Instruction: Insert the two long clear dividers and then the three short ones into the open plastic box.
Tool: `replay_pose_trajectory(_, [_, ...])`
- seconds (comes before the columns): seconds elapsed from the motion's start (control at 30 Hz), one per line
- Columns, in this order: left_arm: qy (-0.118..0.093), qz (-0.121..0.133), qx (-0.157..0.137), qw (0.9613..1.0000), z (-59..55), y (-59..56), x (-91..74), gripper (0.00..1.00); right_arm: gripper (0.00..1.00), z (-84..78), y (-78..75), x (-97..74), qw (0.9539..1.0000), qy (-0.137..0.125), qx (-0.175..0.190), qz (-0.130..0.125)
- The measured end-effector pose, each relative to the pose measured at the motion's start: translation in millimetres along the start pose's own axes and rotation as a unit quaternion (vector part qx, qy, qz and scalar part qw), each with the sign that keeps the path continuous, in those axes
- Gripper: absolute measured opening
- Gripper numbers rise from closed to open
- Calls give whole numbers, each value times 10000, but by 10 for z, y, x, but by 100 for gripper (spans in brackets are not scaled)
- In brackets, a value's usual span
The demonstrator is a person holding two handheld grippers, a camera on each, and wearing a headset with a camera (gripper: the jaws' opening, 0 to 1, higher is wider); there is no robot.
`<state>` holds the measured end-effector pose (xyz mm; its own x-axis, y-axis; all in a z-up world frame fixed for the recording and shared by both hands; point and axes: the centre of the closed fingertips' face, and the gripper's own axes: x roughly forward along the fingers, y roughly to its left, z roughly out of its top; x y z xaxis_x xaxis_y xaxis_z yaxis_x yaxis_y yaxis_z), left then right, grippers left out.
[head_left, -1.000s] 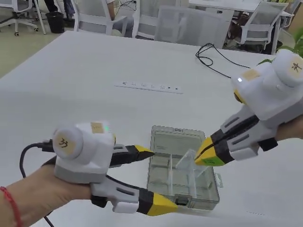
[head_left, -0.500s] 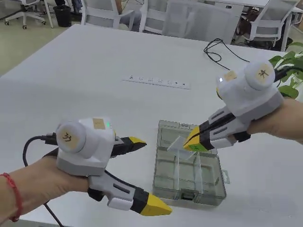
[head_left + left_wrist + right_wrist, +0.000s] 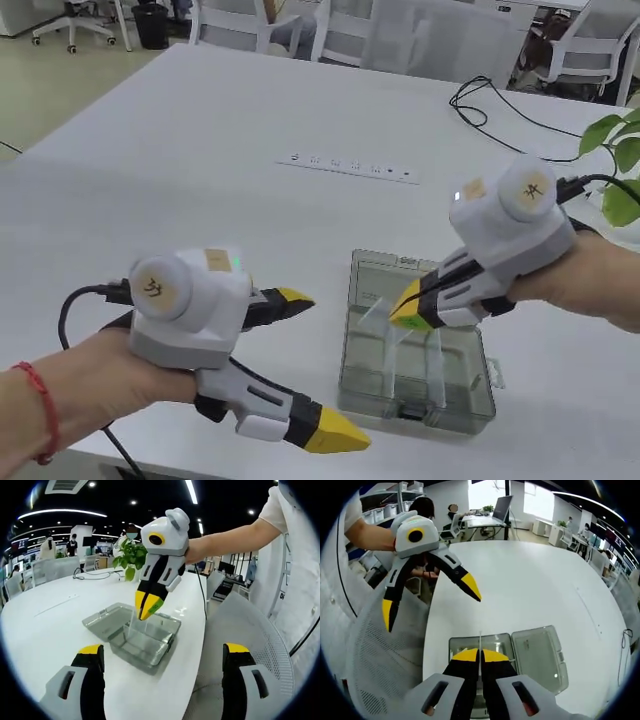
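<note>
Clamping a clear divider between closed jaws, my right claw holds it tilted just above the tray of the open plastic box, near the hinged lid. My left claw hangs spread wide apart just left of the box, over the white counter.

White table, mesh office chairs, leafy plant, ceiling lights

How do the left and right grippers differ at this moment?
The left gripper, white with yellow-tipped jaws, gapes wide and empty; the right gripper is shut on a thin clear divider. Left hangs beside the open clear plastic box; right sits over it. Both share the same build.
</note>
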<state>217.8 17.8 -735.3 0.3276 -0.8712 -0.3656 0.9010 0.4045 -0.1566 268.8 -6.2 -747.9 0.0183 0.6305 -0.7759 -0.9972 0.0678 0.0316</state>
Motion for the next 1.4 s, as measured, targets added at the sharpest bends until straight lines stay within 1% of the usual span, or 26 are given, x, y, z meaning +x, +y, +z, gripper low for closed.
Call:
replay_pose_trajectory(0.17, [-23, 10, -25, 10000, 2, -13, 2, 100, 3, -23, 2, 16, 10000, 20, -41, 19])
replay_pose_trajectory(0.23, [-42, 2, -40, 10000, 7, -28, 4, 100, 3, -40, -21, 28, 10000, 15, -45, 27])
replay_pose_trajectory(0.33, [-67, 22, -59, 10000, 13, -26, 3, 100, 3, -80, -30, 52, 9999, 59, -91, 32])
replay_pose_trajectory(0.43, [-89, 29, -74, 9999, 22, -24, 2, 100, 3, -86, -38, 63, 9999, 57, -128, 36])
replay_pose_trajectory(0.57, [-86, 31, -76, 9999, 16, -21, 10, 100, 3, -99, -20, 129, 9992, 160, -372, 60])
replay_pose_trajectory(0.6, [-88, 31, -84, 9999, 15, -21, 11, 100, 3, -89, -20, 142, 9991, 150, -396, 61])
replay_pose_trajectory(0.7, [-99, 35, -107, 9999, 14, -23, 17, 100, 2, -101, -26, 218, 9986, 229, -473, 91])
replay_pose_trajectory(0.8, [-97, 21, -121, 9999, 2, -35, 29, 100, 2, -142, -19, 289, 9973, 369, -622, 130])
replay_pose_trajectory(0.93, [-88, -5, -120, 9999, 0, -45, 37, 100, 2, -164, -35, 342, 9971, 450, -592, 131])
replay_pose_trajectory(1.1, [-103, -10, -124, 9999, 19, -34, 38, 100, 2, -188, -45, 368, 9972, 499, -543, 147])
replay_pose_trajectory(1.27, [-75, -12, -114, 9999, 10, -29, 36, 100, 2, -227, -53, 429, 9968, 590, -511, 186])
replay_pose_trajectory(1.4, [-10, -16, -76, 10000, -15, -24, 35, 100, 3, -254, -61, 475, 9963, 680, -473, 220])
